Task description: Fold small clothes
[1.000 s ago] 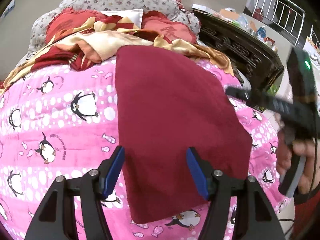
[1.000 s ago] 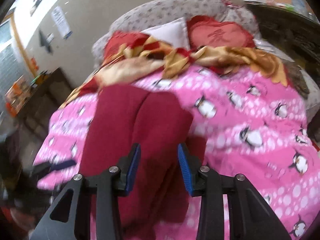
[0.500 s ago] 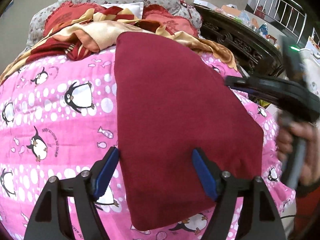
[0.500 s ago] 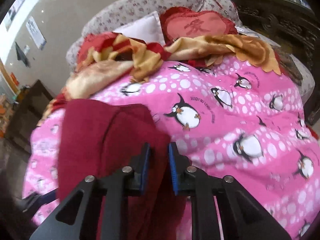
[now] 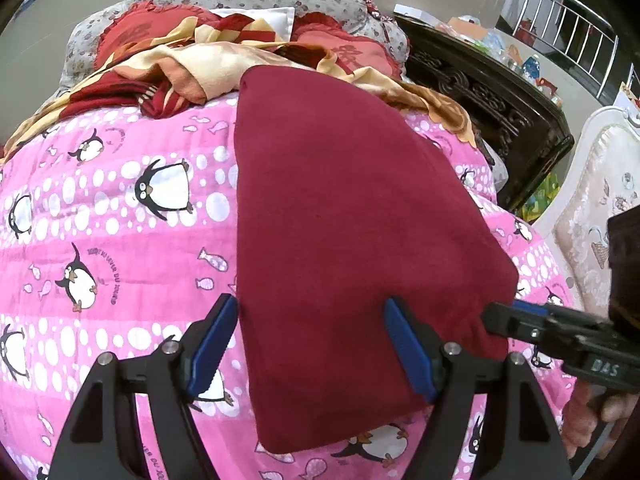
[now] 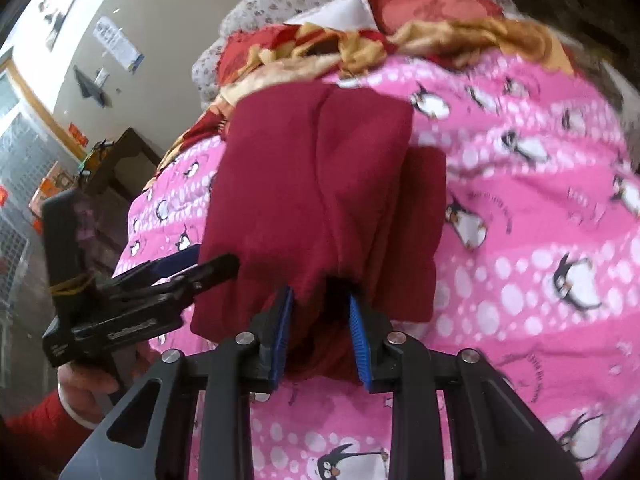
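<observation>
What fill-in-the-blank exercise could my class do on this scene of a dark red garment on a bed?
1. The dark red garment lies on a pink blanket printed with ____.
2. The pads on the left tongs are coloured ____.
3. In the right wrist view, the person's sleeve is ____.
4. The railing beyond the dark carved cabinet is made of ____.

Missing words: penguins; blue; red; metal

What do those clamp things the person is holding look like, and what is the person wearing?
Each hand-held gripper is black plastic with two angular fingers, silver screws and blue ribbed pads: the left hand-held gripper and the right hand-held gripper. The left one's body carries white lettering. A red sleeve covers the wrist.
</observation>
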Motion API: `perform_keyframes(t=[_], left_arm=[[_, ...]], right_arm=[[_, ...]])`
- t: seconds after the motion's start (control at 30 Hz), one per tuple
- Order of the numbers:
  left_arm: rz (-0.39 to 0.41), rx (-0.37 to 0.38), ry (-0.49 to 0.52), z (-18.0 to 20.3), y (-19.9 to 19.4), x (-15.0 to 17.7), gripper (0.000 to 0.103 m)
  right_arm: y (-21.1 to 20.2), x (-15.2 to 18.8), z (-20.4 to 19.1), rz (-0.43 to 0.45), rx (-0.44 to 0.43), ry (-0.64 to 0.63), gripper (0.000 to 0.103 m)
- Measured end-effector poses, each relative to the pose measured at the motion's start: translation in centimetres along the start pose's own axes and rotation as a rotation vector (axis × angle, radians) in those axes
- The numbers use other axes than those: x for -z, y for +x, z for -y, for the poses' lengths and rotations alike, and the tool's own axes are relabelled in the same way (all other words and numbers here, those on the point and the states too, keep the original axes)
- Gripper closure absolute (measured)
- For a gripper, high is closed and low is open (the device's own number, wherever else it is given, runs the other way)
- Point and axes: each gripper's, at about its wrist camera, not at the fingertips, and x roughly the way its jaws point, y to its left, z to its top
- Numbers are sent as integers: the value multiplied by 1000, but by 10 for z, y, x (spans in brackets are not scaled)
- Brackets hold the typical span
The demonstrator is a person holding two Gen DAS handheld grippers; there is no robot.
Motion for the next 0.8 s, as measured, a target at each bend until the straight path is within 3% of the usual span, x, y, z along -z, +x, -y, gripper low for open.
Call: perform_keyframes(t=[0.1, 0.13, 0.17, 0.23, 0.43, 0.47, 0.5, 0.53, 0.57, 0.8], left_arm=[[2, 7, -5, -1, 0, -1, 24], [-3, 14, -12, -1, 2, -1, 24], [-8, 24, -18, -2, 2, -1, 24], [-4, 43, -18, -5, 0, -2, 23], [22, 78, -26, -19, -1, -11, 17], [24, 87, -33, -22, 0, -13, 16], [26, 108, -46, -26, 2, -15, 15], [27, 123, -58, -29, 4, -16, 14], [25, 142, -75, -32, 8, -19, 14], [-34, 238, -166, -43, 40, -24, 10]], right_arm=[[1, 0, 7, 6, -32, 35, 68], [1, 0, 7, 10, -25, 19, 73], [1, 0, 5, 15, -4, -15, 86], [-4, 1, 3, 35, 49, -83, 86], [-7, -2, 27, 40, -18, -27, 84], [-11, -3, 27, 61, -37, -31, 73], [-13, -5, 27, 83, -46, -30, 52], [-14, -10, 29, 106, -34, -22, 41], [-13, -13, 30, 119, -28, -12, 23], [29, -35, 60, 131, -130, 109, 7]])
